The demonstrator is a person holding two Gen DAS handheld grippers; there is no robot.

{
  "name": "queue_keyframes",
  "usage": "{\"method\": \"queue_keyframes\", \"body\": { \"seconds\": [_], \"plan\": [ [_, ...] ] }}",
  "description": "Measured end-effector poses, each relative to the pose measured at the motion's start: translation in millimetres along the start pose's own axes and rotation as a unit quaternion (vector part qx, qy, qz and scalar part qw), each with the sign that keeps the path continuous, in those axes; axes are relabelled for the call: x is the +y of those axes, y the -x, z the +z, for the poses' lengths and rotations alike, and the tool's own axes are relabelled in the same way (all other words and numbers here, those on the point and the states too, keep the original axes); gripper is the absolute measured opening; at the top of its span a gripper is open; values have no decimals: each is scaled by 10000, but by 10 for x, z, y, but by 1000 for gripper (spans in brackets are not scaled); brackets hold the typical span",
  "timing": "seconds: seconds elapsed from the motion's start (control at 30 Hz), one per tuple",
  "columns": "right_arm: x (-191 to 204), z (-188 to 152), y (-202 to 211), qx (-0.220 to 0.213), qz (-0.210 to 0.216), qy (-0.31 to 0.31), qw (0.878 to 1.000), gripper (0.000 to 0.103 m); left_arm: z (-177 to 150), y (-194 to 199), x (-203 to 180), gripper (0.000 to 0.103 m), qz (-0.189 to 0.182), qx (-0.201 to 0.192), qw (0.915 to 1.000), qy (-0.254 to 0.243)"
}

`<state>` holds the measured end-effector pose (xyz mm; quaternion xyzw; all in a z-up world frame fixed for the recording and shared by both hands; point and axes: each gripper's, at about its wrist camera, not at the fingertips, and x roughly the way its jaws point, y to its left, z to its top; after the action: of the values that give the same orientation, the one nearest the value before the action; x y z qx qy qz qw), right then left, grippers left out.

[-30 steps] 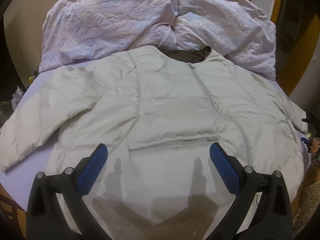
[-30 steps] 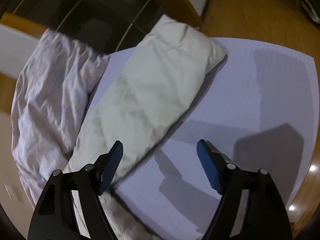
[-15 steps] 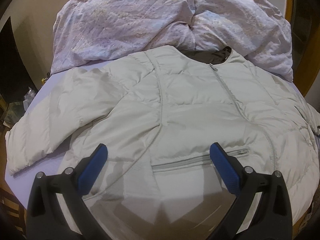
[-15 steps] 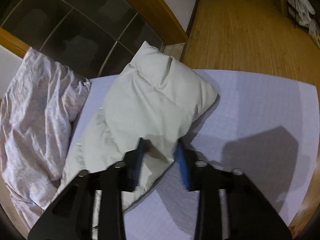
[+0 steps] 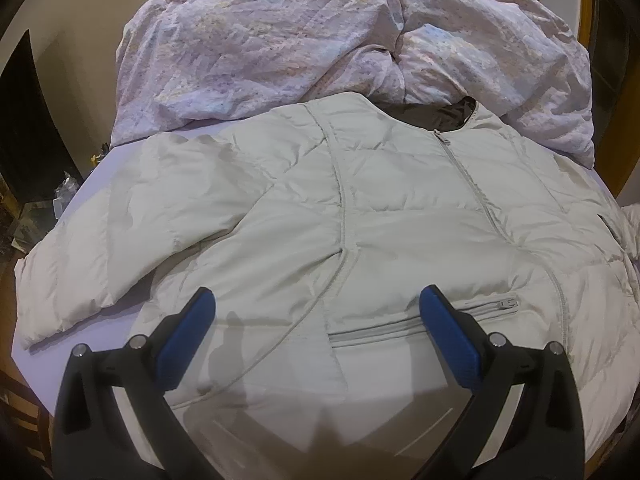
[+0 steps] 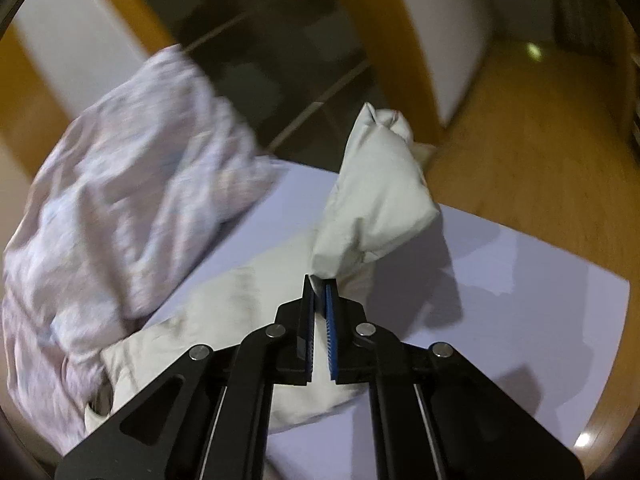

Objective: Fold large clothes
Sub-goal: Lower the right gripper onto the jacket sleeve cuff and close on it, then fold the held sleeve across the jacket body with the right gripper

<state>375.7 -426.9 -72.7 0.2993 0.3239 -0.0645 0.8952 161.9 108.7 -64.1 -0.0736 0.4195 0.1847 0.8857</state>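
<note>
The right claw (image 6: 320,292), wide apart a second ago, is now clamped on the jacket's (image 5: 360,220) right sleeve (image 6: 376,208), raised off the bed (image 6: 520,280) for folding inward, while the left claw (image 5: 316,312) is held apart above the hem.

The left wrist camera is looking steeply down from close above the hem of the jacket (image 5: 360,220), facing across its front toward the crumpled quilt (image 5: 340,40) at the far side, its own fingers (image 5: 188,336) framing the bottom edge. The right wrist camera is sitting low and very near one sleeve (image 6: 376,200), facing along it toward a wooden floor (image 6: 540,140) and dark panels. Both views are sharing the jacket, the quilt (image 6: 120,200) and the pale lilac sheet (image 6: 520,300).
</note>
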Motion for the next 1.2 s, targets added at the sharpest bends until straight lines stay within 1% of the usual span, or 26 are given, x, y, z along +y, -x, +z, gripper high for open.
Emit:
{"method": "queue_keyframes", "body": {
  "seconds": [0.1,0.13,0.3,0.37,0.4,0.43,0.5,0.63,0.67,0.7,0.77,0.83,1.0,1.03,1.1,1.13,1.17,1.2],
  "plan": [
    [401,-73,78,15,311,450,9985,6,-5,16,28,101,49,-40,10000,13],
    [602,-128,119,24,476,680,9965,6,-7,24,33,101,73,-58,10000,11],
    [1300,-467,257,176,1080,1402,9841,6,-20,60,83,101,139,-125,9998,35],
    [1639,-690,304,309,1360,1759,9745,6,-24,66,105,101,150,-125,9998,46],
    [1736,-765,320,355,1454,1866,9710,6,-26,69,111,101,142,-126,9998,47],
    [1925,-866,363,444,1633,2058,9638,6,-29,74,120,101,133,-124,9998,49],
    [2170,-987,427,560,1851,2309,9536,6,-31,83,135,101,129,-129,9998,48],
    [2738,-1419,535,941,2294,2922,9237,5,-42,95,159,101,99,-147,9998,70],
    [2793,-1493,549,1031,2343,3012,9186,5,-44,100,174,101,79,-149,9998,86],
    [2918,-1644,539,1185,2393,3160,9104,5,-46,108,185,101,64,-155,9998,103],
    [3088,-1874,481,1439,2391,3406,8978,5,-56,136,223,101,30,-178,9997,160],
    [3200,-2119,403,1658,2320,3611,8879,6,-64,174,279,101,-9,-217,9995,224],
    [3278,-2549,184,2000,1992,3946,8744,6,-64,235,391,101,-16,-300,9990,316],
    [3284,-2586,161,2033,1945,3981,8732,6,-62,238,408,101,-10,-305,9990,331],
    [3295,-2728,85,2141,1739,4164,8664,7,-68,247,435,101,12,-313,9989,361],
    [3286,-2777,66,2180,1666,4244,8629,8,-71,254,453,101,7,-318,9988,382],
    [3280,-2856,36,2257,1512,4400,8559,10,-74,261,471,101,-7,-321,9987,403],
    [3264,-2886,27,2324,1479,4473,8509,22,-75,268,491,101,-27,-325,9986,426]
  ]
}}
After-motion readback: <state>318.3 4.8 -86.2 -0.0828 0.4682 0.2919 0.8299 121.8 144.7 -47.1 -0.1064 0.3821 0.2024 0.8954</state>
